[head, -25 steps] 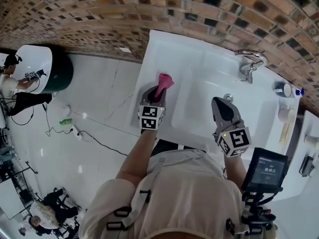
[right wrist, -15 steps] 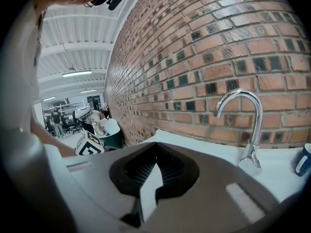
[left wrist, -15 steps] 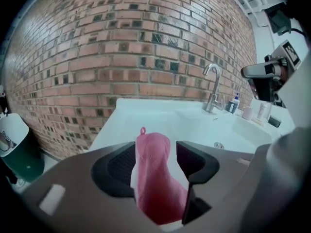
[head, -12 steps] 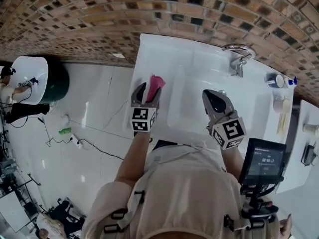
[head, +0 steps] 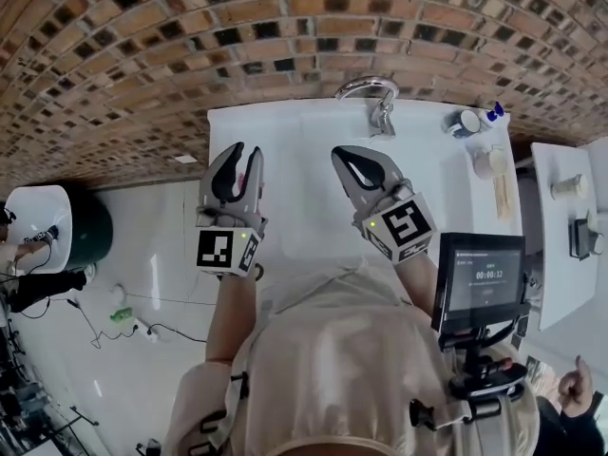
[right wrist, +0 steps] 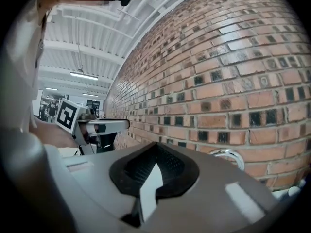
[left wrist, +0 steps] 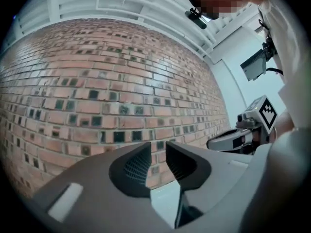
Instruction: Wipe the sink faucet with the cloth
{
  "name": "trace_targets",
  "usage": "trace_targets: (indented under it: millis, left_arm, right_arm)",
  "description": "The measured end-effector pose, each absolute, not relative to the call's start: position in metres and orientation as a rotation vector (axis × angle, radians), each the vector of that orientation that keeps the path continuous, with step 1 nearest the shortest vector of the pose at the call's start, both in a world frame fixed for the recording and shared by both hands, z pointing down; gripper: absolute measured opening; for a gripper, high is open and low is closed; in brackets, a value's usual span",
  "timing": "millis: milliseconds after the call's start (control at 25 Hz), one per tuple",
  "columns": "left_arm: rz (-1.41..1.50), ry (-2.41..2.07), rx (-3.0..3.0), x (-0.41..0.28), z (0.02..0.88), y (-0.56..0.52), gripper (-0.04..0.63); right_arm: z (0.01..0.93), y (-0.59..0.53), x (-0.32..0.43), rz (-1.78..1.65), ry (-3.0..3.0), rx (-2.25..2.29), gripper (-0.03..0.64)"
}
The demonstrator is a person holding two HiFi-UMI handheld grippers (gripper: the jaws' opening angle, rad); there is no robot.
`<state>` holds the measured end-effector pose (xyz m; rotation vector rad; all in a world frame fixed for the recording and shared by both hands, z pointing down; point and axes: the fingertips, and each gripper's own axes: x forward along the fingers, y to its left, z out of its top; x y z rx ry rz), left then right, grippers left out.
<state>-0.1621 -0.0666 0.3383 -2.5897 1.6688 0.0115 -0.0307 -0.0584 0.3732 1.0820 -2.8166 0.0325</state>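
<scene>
The chrome faucet (head: 372, 91) stands at the back of the white sink (head: 304, 126), against the brick wall; its arch also shows in the right gripper view (right wrist: 226, 155). My left gripper (head: 244, 148) is raised over the sink's left part. Its jaws (left wrist: 156, 149) are closing, with a narrow gap and nothing between them. My right gripper (head: 340, 153) hovers over the basin in front of the faucet, shut and empty (right wrist: 156, 147). The pink cloth is in none of the current views.
A mug (head: 465, 122), a small blue item (head: 494, 112) and a white cup (head: 489, 160) stand on the counter right of the faucet. A screen (head: 480, 278) hangs at my right side. Another basin (head: 38, 221) lies far left on the white floor.
The left gripper held the pink cloth on the sink's left rim, then opened off it. Both grippers rose toward the camera, and the cloth is gone from view.
</scene>
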Motion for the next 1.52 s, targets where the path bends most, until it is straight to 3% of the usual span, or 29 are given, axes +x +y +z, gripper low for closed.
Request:
trace_targets:
  millis: [200, 1520]
  left_arm:
    - [0.015, 1.541, -2.672, -0.128, 0.336, -0.065, 0.003]
    - [-0.015, 1.513, -2.755, -0.102, 0.361, -0.072, 0.003]
  right_arm:
    - [0.363, -0.058, -0.014, -0.008, -2.817, 1.117, -0.009]
    - [0.346, -0.044, -0.022, -0.058, -2.851, 1.044, -0.009]
